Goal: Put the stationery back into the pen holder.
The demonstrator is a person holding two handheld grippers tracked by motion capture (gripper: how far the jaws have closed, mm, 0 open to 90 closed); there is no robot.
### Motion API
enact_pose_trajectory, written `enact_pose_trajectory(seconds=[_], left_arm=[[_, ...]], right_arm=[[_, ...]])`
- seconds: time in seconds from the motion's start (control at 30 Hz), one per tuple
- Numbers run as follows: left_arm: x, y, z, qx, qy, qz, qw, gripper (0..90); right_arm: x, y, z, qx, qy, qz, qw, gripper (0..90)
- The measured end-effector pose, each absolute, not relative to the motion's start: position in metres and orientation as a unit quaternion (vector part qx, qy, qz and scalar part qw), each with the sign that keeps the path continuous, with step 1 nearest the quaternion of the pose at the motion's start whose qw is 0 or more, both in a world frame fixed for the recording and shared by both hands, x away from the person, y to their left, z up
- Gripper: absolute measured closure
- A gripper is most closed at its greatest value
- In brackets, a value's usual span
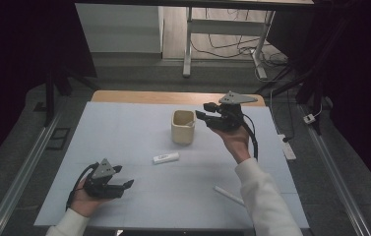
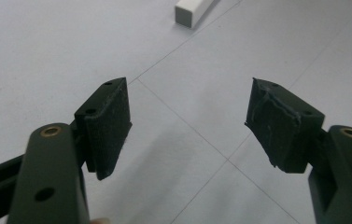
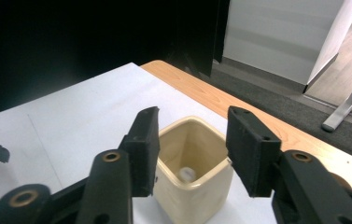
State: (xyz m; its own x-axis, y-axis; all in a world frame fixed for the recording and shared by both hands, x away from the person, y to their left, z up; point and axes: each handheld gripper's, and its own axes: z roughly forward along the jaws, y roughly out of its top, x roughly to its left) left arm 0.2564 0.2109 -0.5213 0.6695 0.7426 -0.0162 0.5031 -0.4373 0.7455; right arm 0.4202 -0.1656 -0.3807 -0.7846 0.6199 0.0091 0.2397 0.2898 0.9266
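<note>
On the desk [image 1: 124, 147], covered by a pale grey sheet, a cream square ceramic cup [image 1: 183, 127] is seen standing upright near the middle. In the right gripper view a small white round object [image 3: 187, 174] is seen lying at the bottom of the cup; what it is cannot be told.

The right gripper [image 1: 203, 112] is held at about 3 o'clock of the cup, just beside its rim and above the desk. It is released: the jaws are parted and nothing is pressed between them. In its own view, the right gripper [image 3: 192, 149] is pointed down at the mouth of the cup.

A short white flat bar [image 1: 166, 158] is laid at about 7 o'clock of the cup, near it. A thin white stick [image 1: 229, 194] is placed at about 5 o'clock, well apart from the cup.

The left gripper [image 1: 124, 178] is kept low at the near left part of the desk. It is released too, with nothing between the jaws. In the left gripper view, bare sheet is seen between the pads of the left gripper [image 2: 190, 123].
</note>
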Motion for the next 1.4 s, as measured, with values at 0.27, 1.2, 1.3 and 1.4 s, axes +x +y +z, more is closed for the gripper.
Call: enact_pose_trajectory(seconds=[0.27,1.2,1.3,1.4], left_arm=[[0.256,0.210,-0.521,0.834,0.372,0.159,0.375,30.0],[0.256,0.209,-0.522,0.836,0.371,0.157,0.373,30.0],[0.256,0.209,-0.522,0.836,0.370,0.157,0.373,30.0],[0.256,0.209,-0.522,0.836,0.371,0.157,0.373,30.0]], right_arm=[[0.413,-0.175,-0.388,0.273,0.783,0.529,0.179,50.6],[0.366,-0.204,-0.422,0.258,0.816,0.488,0.172,49.8],[0.362,-0.206,-0.425,0.256,0.820,0.483,0.170,49.6],[0.359,-0.210,-0.429,0.256,0.822,0.480,0.167,49.5]])
